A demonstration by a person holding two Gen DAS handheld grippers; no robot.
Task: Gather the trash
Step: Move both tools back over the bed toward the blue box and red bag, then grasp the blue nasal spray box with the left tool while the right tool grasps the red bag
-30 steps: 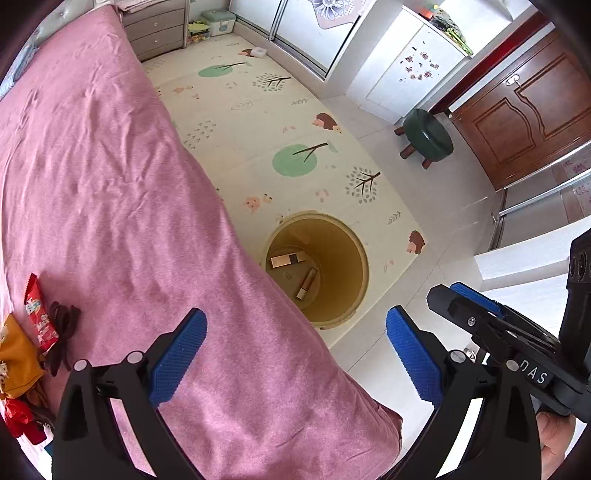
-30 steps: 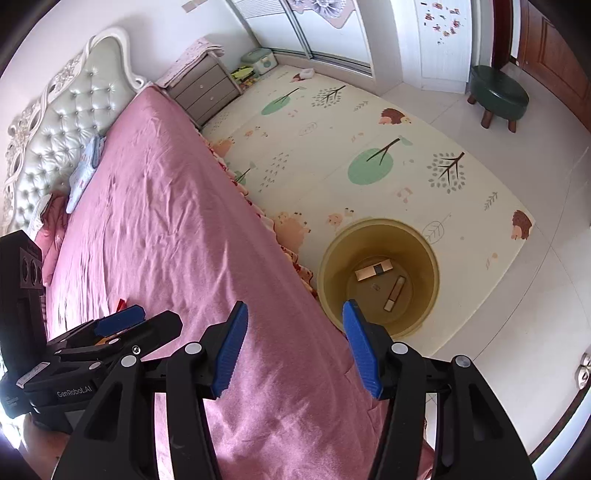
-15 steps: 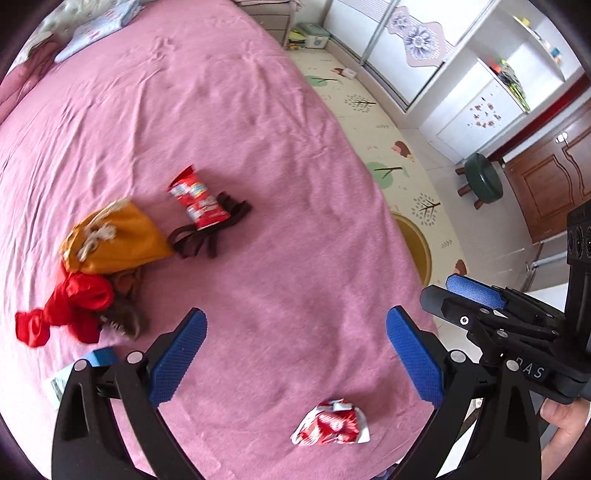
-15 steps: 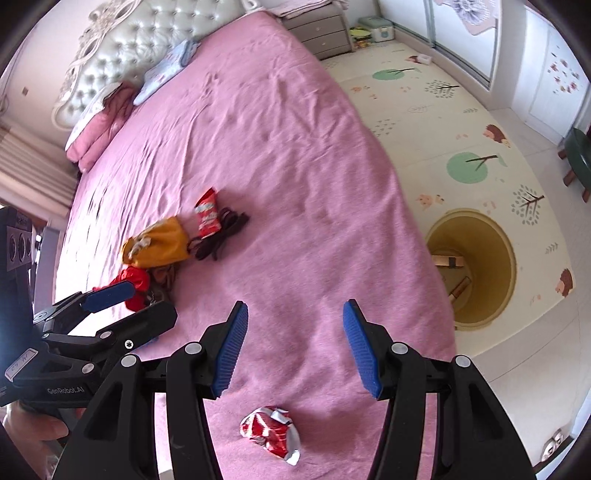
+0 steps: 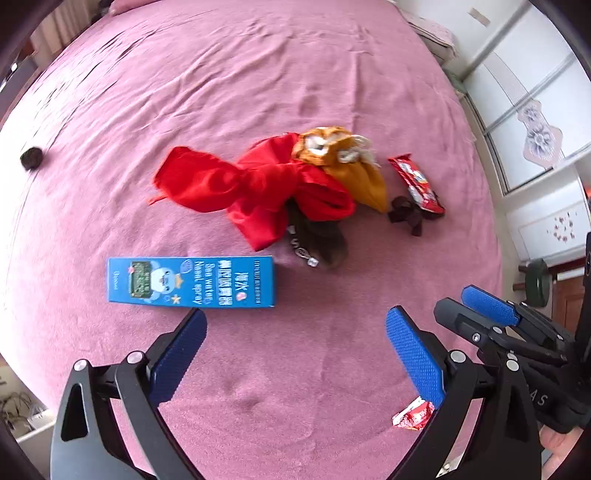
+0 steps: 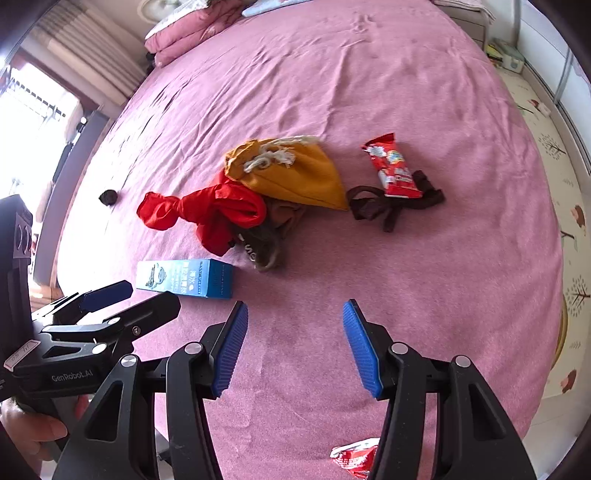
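On the pink bed lies a blue nasal-spray box [image 5: 191,281] [image 6: 185,277], just beyond my left gripper [image 5: 295,325], which is open and empty. A red snack wrapper [image 5: 416,184] [image 6: 392,167] rests further off on dark brown straps [image 6: 391,205]. A crumpled red-and-silver wrapper [image 5: 413,415] [image 6: 352,458] lies near the bed's front edge, partly hidden behind a finger. My right gripper [image 6: 293,328] is open over bare bedspread, empty. Each gripper shows in the other's view, the right gripper [image 5: 480,308] and the left gripper [image 6: 110,295].
A red cloth [image 5: 251,188] [image 6: 207,212], an orange drawstring pouch [image 5: 347,162] [image 6: 291,170] and a brown item [image 6: 266,240] are heaped mid-bed. A small dark ball [image 6: 108,197] lies far left. Pillows [image 6: 192,29] at the head; patterned floor mat [image 6: 554,155] on the right.
Both views swung from the yellow bin on the floor onto the bed. The cloth pile and blue box now sit ahead of the grippers. Both grippers stayed open.
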